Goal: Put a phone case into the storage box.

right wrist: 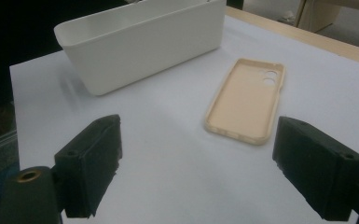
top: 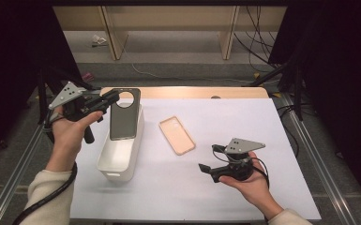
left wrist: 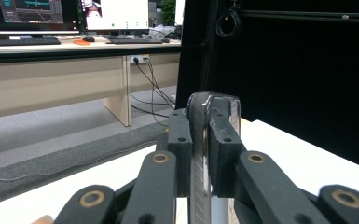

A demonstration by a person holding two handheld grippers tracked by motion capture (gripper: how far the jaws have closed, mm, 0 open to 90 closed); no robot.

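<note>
Left tongs point(top: 114, 97) clamped on the upper edge of a dark phone case point(top: 124, 115), near its round camera cutout. In the left gripper view the case point(left wrist: 200, 154) sits edge-on between the two black jaws, both pads pressed against it. Case hangs roughly upright, lifted, its lower end over the open white bin point(top: 109, 161), tilted a little toward the bin's far end. Whether the bottom edge touches the bin wall: cannot tell.

Right tongs point(top: 205, 168) spread wide, holding nothing, low over the worktop point(top: 262, 126) on the right, pointing left toward the middle. In the right gripper view the jaws stand far apart with bare white surface between them; the tongs point(right wrist: 196, 163) look toward a beige phone case point(right wrist: 248, 99) lying flat, inside face up, just beyond the jaw tips. In the high view this beige case point(top: 177, 135) lies between the bin and the right tongs, apart from both.

Bin is long, rectangular, standing on the left part of the worktop beside the left hand point(top: 70, 131).
</note>
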